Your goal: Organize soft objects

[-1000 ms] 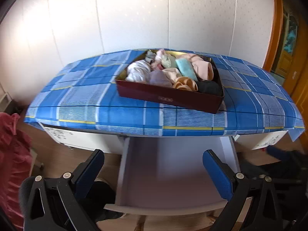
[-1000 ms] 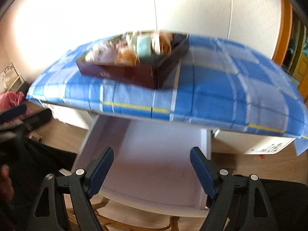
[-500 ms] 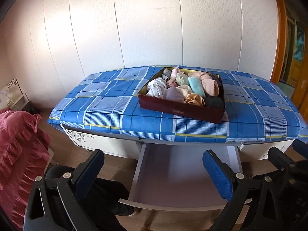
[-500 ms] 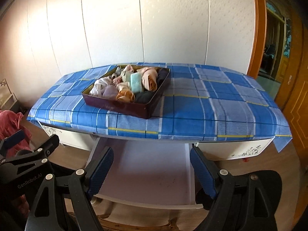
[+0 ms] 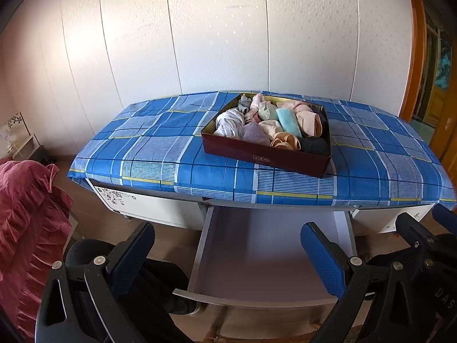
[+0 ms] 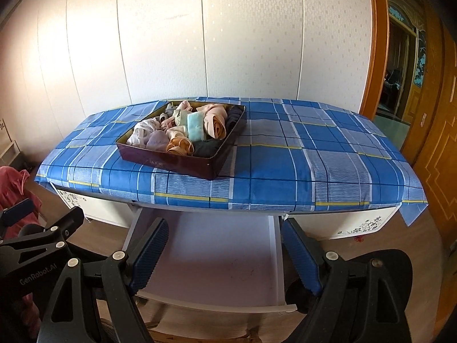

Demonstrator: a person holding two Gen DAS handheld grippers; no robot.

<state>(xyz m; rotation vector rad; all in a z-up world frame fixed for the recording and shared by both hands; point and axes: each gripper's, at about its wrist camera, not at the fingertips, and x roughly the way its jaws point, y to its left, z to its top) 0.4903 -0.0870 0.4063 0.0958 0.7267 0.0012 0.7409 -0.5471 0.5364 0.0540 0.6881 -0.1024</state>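
Right wrist view: both grippers' fingers hanging wide apart, holding nothing; box lying well ahead beyond open drawer; advising reaching over drawer, pinching one cloth roll mid-body.

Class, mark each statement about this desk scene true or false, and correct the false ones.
1. The box sits on the checked cloth. True.
2. The drawer under the desk is shut. False: it is pulled out.
3. The left gripper holds a sock. False: its jaws are open and hold nothing.
4. The box holds rolled soft items. True.
5. The right gripper is open. True.
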